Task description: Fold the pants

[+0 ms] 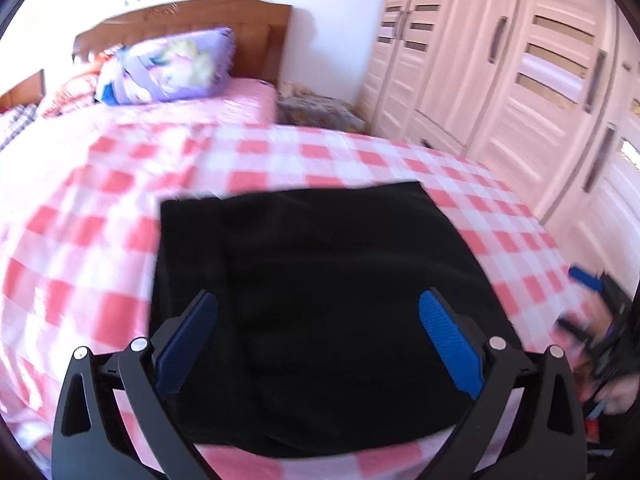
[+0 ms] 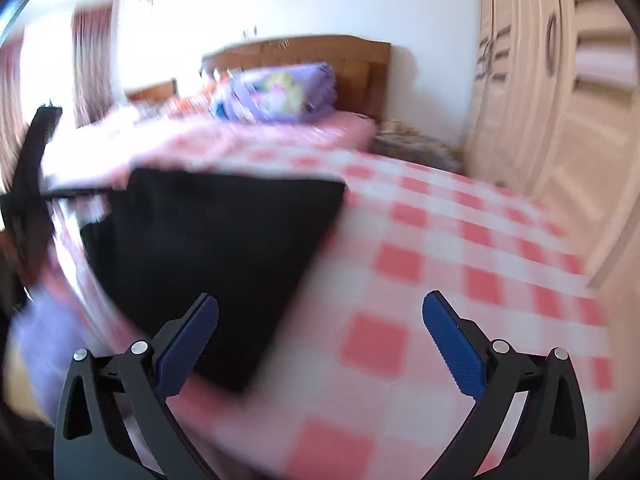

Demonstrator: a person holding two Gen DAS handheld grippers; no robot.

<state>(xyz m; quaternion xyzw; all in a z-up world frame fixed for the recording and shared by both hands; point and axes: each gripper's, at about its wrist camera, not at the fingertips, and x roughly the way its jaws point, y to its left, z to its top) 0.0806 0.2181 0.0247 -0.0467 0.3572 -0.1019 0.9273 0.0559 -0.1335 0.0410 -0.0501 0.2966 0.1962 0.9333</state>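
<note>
The black pants (image 1: 320, 304) lay folded into a compact rectangle on the bed (image 1: 120, 208), on its pink-and-white checked cover. The left tool (image 1: 318, 308) hung over them with its blue fingers (image 1: 450, 344) spread wide apart, holding nothing. The right tool (image 2: 320, 312) was likewise spread apart and empty, above the checked cover, with the pants (image 2: 216, 248) at its ten o'clock, their near corner by its left finger. In the left view the right tool showed blurred at four o'clock. A purple pillow (image 1: 168, 68) sat at eleven o'clock before the wooden headboard (image 1: 256, 20); a pale wardrobe (image 1: 500, 80) stood at two o'clock.
</note>
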